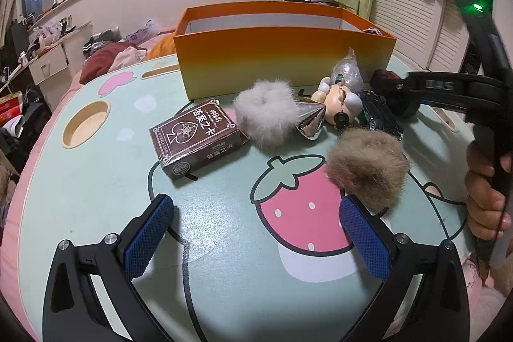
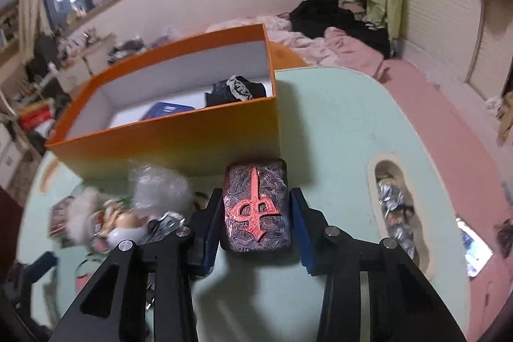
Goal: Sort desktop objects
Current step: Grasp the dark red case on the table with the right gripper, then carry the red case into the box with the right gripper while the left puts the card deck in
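Right gripper [image 2: 256, 213] clamps our red-marked block [image 2: 256, 207], frame centre; a loose pinch could drop it short of the orange box [image 2: 179, 137]. Left gripper [image 1: 256, 242] wide open, empty.

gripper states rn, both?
Left gripper: open, empty.
Right gripper: shut on the dark embossed block.

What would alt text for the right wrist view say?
A handheld gripper grips a dark block with a raised red symbol between its blue-padded jaws, above a pale green table. Behind it stands an open orange box holding a blue item and dark cloth; small toys lie blurred at left.
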Tool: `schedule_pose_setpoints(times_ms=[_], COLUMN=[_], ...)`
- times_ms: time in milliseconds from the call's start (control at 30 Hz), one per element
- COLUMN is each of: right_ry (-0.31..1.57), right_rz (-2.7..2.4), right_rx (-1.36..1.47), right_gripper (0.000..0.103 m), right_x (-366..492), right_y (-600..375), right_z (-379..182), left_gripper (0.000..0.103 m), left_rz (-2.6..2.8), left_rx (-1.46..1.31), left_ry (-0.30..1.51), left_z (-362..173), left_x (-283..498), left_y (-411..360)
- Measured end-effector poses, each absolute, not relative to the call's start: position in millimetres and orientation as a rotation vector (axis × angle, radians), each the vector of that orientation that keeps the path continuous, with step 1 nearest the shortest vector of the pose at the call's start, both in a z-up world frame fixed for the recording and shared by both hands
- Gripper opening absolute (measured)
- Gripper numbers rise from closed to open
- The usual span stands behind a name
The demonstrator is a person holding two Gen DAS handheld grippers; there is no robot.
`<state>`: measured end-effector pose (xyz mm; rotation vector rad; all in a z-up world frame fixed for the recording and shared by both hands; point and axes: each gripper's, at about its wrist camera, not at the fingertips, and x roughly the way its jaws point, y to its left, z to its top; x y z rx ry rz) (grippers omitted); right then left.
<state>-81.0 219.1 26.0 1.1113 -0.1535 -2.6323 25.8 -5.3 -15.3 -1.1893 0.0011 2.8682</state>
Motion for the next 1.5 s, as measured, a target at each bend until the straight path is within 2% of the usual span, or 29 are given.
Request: schedule_pose_setpoints(times_ms=[133, 267, 333, 533, 567, 600, 633, 667, 700, 733, 800, 933, 1133, 1367, 1500], right_ry=[-0.180, -0.192, -0.195, -0.181, -0.181, -0.181, -0.184, -0.185, -0.188, -0.189, -0.182, -0.153, -0.161, -0.110, -0.061], right_rz=[-2.707, -2.712, -2.704, -2.705, -2.705, -2.704, -2.701, -2.700, -2.700, -2.700, -2.705, -2.707, -2.670, -2.658, -2.677], right_rx=[0.951, 0.878, 0.886, 0.902, 0.903, 0.907, 0.911, 0.912, 0.910, 0.906, 0.892, 0.868, 0.818, 0.738, 0.833], right_gripper=[0.039, 0.039, 0.039, 0.039, 0.039, 0.039, 0.039, 0.039, 0.039, 0.039, 0.039, 0.039, 0.039, 0.039, 0.040], right_x=[-50.1, -33.5, -36.5, -40.6, -40.2, -40.3, -40.3, -40.6, -39.7, -40.1, -37.1, -32.6, -29.9, -73.8, -123.3], right_y=[239.3, 248.0, 247.5, 243.2, 243.2, 243.3, 243.7, 243.7, 244.5, 245.4, 244.1, 240.1, 229.7, 192.3, 169.3], right_z=[36.7, 42.4, 43.2, 43.5, 43.7, 43.3, 42.8, 42.7, 43.0, 43.3, 44.4, 47.5, 67.7, 115.3, 109.9], left_gripper=[0.100, 0.099, 0.095, 0.090, 0.087, 0.074, 0.067, 0.066, 0.061, 0.047, 0.044, 0.041, 0.041, 0.041, 0.045], left_rz=[2.828, 2.903, 2.892, 2.769, 2.722, 2.702, 2.690, 2.690, 2.701, 2.717, 2.716, 2.729, 2.780, 2.831, 2.910], left_rx=[-1.129, -1.091, -1.101, -1.200, -1.227, -1.246, -1.234, -1.239, -1.239, -1.220, -1.190, -1.137, -0.932, -0.849, -1.042], left_ry=[-0.055, 0.027, 0.060, 0.338, 0.381, 0.387, 0.354, 0.331, 0.321, 0.316, 0.270, 0.192, 0.081, 0.005, -0.118], left_z=[0.2, 16.3, 17.3, 9.5, 5.1, 2.3, 2.7, 3.3, 4.0, 5.2, 7.7, 15.3, 67.5, 100.0, 75.2], left_x=[26.3, 18.7, 11.2, -24.4, -30.3, -32.9, -33.1, -32.4, -29.9, -24.6, -8.8, 17.2, 25.1, -46.1, -103.0], left_y=[-21.5, -42.2, -46.6, -40.1, -37.5, -37.0, -38.9, -40.8, -42.4, -43.2, -45.8, -54.3, -53.7, -23.8, -29.0])
